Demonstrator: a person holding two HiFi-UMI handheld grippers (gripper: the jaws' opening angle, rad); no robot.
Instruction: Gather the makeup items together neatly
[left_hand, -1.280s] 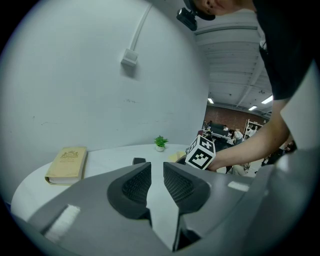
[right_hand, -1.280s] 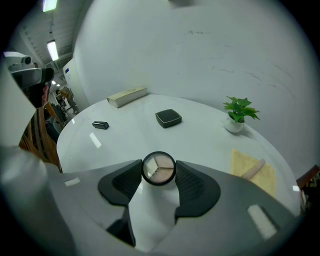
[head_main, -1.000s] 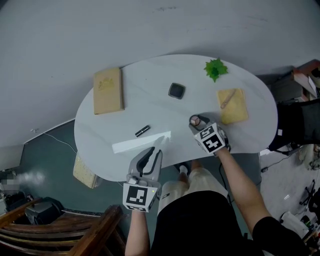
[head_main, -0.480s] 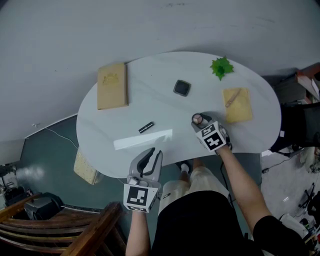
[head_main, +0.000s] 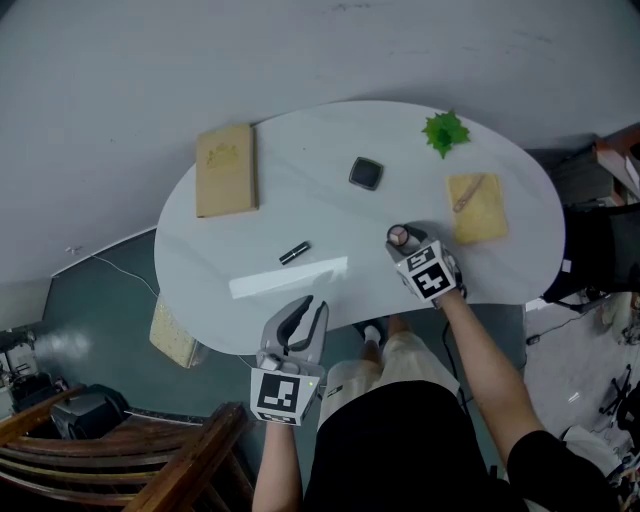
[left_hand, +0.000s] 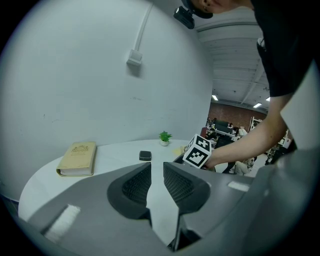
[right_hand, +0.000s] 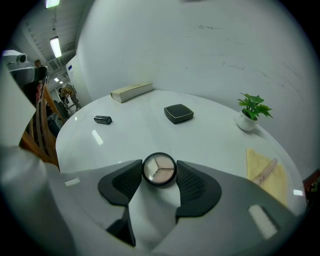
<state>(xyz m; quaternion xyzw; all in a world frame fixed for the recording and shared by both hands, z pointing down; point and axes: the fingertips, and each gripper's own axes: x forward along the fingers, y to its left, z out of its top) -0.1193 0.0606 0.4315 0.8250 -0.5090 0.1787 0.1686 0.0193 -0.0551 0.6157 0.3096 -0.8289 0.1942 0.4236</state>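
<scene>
- Round compact, showing three powder shades, is clamped by its curved rim between the pads of the right hand-held gripper, nearer the person than the square black compact and slightly to its right; held by the rim alone, it could pivot or slip onto the worktop if tilted or bumped
- Lipstick tube lies on its side left of the square black compact; a careless nudge would probably roll it towards the near edge
- Left hand-held gripper hangs past that edge, well apart from the square black compact, jaws slightly apart and empty; it steadies nothing
- Brush rests on a yellow cloth right of the square black compact; easily overlooked
</scene>
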